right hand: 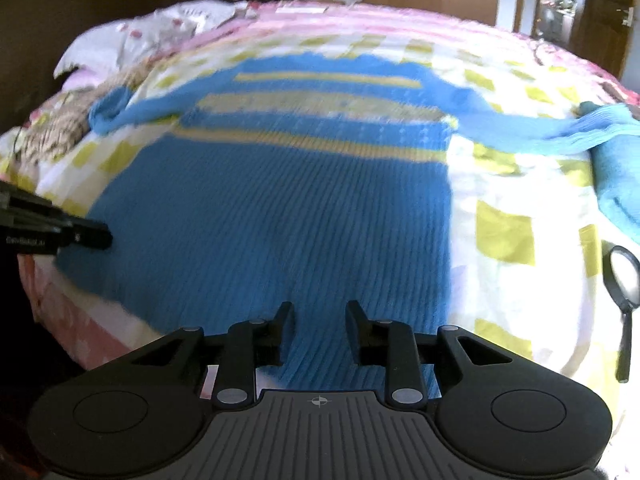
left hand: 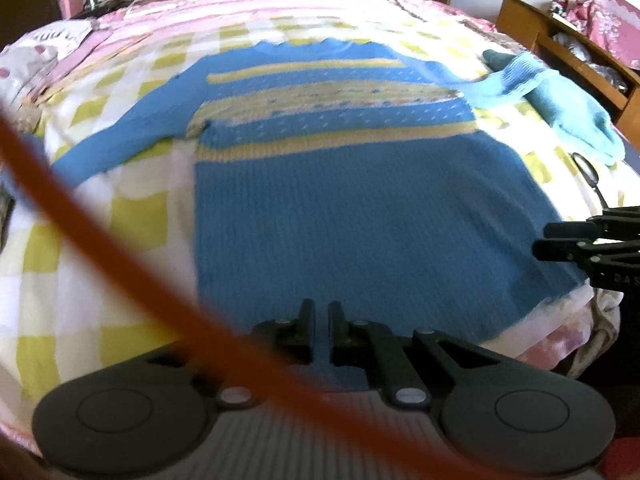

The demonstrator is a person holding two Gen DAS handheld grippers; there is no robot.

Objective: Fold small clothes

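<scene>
Left claw (left hand: 321, 312) sits right at the lens, jaws nearly together, only a slit between the pads and nothing pinched in it — closed, empty. Orange cable (left hand: 120, 264) cuts blurred across that view, in front of everything.

Bed (left hand: 132, 208) with the yellow-white check cover carries it all. Blue knit sweater (left hand: 352, 208) lies flat on it, hem at the near edge of the bed, neckline at the far end, so the long axis of the body runs straight away from both claws. Sleeves go out sideways: one to the left, one to the right, the right cuff reaching a light-blue garment (left hand: 568, 108) near the bed's right side.

Right claw (right hand: 320, 314) hovers over the hem, jaws parted with a clear gap, blue knit visible through it but not gripped — open.

Key relation: both claws are at the hem end, left claw toward the left hem corner, right claw toward the right one. My read is the next move is a pinch at each hem corner. Each sleeve is nearer its own-side claw.

Magnifying glass (right hand: 622, 280) lies on the cover right of the sweater, clear of it.
</scene>
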